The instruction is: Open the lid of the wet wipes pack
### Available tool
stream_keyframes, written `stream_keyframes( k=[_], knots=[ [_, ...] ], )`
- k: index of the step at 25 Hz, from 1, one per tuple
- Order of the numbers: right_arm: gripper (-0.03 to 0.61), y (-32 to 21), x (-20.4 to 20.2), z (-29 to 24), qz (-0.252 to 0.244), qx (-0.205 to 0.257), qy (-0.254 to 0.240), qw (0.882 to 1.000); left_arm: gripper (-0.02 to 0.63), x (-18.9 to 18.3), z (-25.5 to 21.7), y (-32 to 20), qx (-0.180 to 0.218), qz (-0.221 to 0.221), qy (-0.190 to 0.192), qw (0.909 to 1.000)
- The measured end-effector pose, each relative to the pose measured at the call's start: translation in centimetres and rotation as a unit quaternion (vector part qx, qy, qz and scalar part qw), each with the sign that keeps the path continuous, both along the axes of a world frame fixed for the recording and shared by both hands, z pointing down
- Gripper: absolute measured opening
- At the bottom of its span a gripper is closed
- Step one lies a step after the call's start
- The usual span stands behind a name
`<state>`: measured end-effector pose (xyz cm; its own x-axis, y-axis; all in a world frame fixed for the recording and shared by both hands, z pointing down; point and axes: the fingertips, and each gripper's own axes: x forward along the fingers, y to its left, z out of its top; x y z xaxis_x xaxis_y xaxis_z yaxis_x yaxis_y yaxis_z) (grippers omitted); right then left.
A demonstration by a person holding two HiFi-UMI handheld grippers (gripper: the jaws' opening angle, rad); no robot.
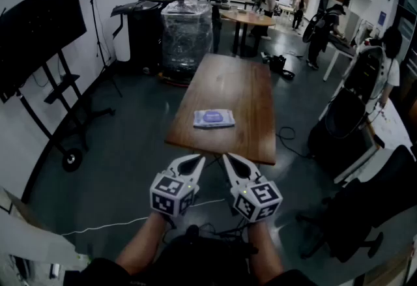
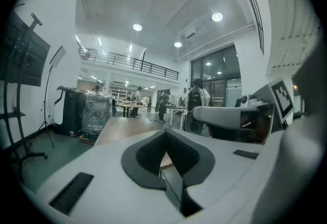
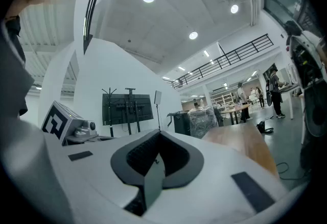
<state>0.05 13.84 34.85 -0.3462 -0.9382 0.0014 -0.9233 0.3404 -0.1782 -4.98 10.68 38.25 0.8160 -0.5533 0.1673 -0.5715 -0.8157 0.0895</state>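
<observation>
The wet wipes pack point(image 1: 214, 118) lies flat on the near half of the long wooden table point(image 1: 229, 79), just left of its centre line and short of the near edge; its darker oval lid point(image 1: 212, 117) appears to lie flat, though it is too small to judge further. We see the pack in the head view only. That view places the left gripper point(image 1: 195, 161) and the right gripper point(image 1: 227, 159) side by side off the table's near edge, well apart from the pack, tips angled toward each other. Each gripper view confirms what the head view cannot: both pairs of jaws are pressed together, pad against pad, with nothing between them. The left gripper view shows the table as a strip of wood beyond the jaws and the other gripper at its right; the right gripper view shows the table at its right. The floor is dark grey; a black screen on a stand point(image 1: 38, 32) stands at left, a film-wrapped load point(image 1: 186, 29) beyond the table's far end, a round table point(image 1: 247, 17) behind it, people further back. A mezzanine railing point(image 2: 129, 59) appears in the gripper views only. A black chair point(image 1: 374, 210) is cut off at right
</observation>
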Motion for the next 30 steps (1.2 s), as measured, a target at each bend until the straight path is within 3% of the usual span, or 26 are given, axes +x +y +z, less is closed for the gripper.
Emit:
stream_keyframes(
  k=[30],
  knots=[
    [0.01, 0.27, 0.34, 0.93, 0.003, -0.009, 0.017, 1.0, 0.005, 0.32, 0.51, -0.15, -0.001, -0.001, 0.0, 1.0]
  ],
)
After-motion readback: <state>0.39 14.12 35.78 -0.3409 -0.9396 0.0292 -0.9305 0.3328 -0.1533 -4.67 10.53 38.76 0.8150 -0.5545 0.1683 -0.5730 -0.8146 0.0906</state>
